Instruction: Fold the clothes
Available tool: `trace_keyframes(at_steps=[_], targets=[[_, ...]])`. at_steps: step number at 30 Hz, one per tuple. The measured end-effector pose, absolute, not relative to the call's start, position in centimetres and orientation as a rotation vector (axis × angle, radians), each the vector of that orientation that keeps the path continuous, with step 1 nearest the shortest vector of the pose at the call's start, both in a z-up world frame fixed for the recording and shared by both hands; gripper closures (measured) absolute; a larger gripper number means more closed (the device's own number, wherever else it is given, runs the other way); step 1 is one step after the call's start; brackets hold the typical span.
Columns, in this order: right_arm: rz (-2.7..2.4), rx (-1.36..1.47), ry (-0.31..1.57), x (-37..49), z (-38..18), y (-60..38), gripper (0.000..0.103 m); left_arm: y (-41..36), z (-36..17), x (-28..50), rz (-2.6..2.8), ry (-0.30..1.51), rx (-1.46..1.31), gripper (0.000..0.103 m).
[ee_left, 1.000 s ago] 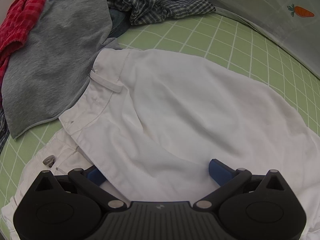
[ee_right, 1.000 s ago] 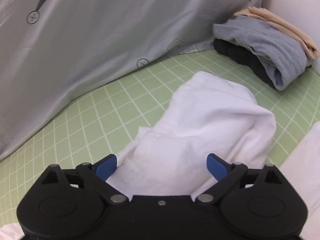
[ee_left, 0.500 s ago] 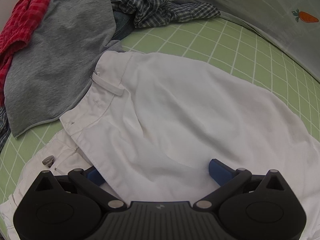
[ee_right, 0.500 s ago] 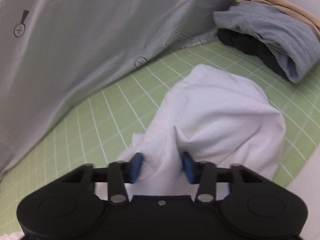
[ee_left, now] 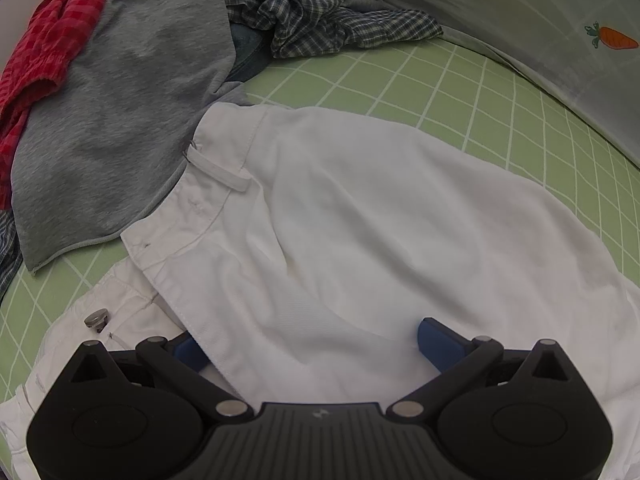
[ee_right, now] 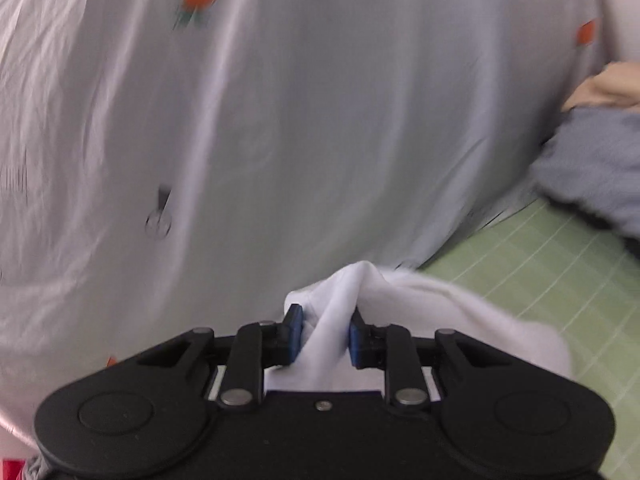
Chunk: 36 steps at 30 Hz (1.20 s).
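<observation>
Since the earlier frame, the right gripper [ee_right: 325,334] has been raised, its jaws closing on the white trousers' [ee_left: 360,240] leg end for folding. At six o'clock, the left gripper [ee_left: 308,344] is spread wide, pinning the waistband on the green mat [ee_left: 460,92].

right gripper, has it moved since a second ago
Yes. The right gripper has lifted and tilted up: the grey backdrop sheet now fills its view, the green grid mat has dropped low right. Its closing fingers pinch the white garment.
</observation>
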State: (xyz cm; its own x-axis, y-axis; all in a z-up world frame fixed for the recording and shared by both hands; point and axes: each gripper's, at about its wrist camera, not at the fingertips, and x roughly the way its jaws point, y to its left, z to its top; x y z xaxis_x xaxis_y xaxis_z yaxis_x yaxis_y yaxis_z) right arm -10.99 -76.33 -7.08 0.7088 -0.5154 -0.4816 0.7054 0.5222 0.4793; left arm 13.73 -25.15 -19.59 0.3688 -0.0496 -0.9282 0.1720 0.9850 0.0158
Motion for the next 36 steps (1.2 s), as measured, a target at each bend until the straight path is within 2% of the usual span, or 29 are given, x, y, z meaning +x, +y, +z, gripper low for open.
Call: trace_keyframes(at_steps=[4, 9, 13, 15, 19, 21, 23, 26, 32, 34, 35, 36], targets=[[-0.943, 0.606, 0.38, -16.6, -8.6, -77.4, 0.079, -25.2, -19.6, 13.7, -0.141, 1.185, 0.116, 0.0], [-1.129, 0.696, 0.535, -23.9, -12.7, -78.0, 0.076, -25.2, -19.5, 13.7, -0.141, 1.187, 0.115, 0.0], [-1.229, 0.666, 0.663, -25.7, -14.4, -76.3, 0.072, -25.2, -19.5, 13.7, -0.142, 1.187, 0.116, 0.0], [-1.237, 0.659, 0.663, -25.4, -14.3, -75.7, 0.051, -25.2, -19.4, 13.8, -0.141, 1.187, 0.115, 0.0], [-1.205, 0.615, 0.645, -23.9, -13.9, -74.5, 0.044, -25.2, -19.4, 13.7, -0.139, 1.182, 0.113, 0.0], [-1.21, 0.639, 0.632, -22.7, -13.8, -74.1, 0.032, -25.2, -19.4, 13.7, -0.14, 1.182, 0.113, 0.0], [-1.222, 0.682, 0.618, -21.8, -13.8, -73.7, 0.025, -25.2, -19.3, 13.7, -0.139, 1.181, 0.112, 0.0], [-1.269, 0.743, 0.64, -20.6, -14.5, -72.6, 0.023, -25.2, -19.4, 13.6, -0.139, 1.173, 0.111, 0.0], [-1.15, 0.896, 0.716, -18.5, -17.0, -72.8, 0.024, -25.2, -19.3, 13.7, -0.138, 1.175, 0.11, 0.0], [-1.154, 0.923, 0.707, -18.4, -17.2, -72.7, 0.029, -25.2, -19.3, 13.7, -0.138, 1.174, 0.11, 0.0], [-1.142, 0.929, 0.683, -18.4, -17.2, -72.7, 0.045, -25.2, -19.3, 13.6, -0.138, 1.171, 0.11, 0.0], [-1.115, 0.931, 0.657, -18.5, -17.0, -72.5, 0.071, -25.2, -19.3, 13.6, -0.138, 1.17, 0.109, 0.0]])
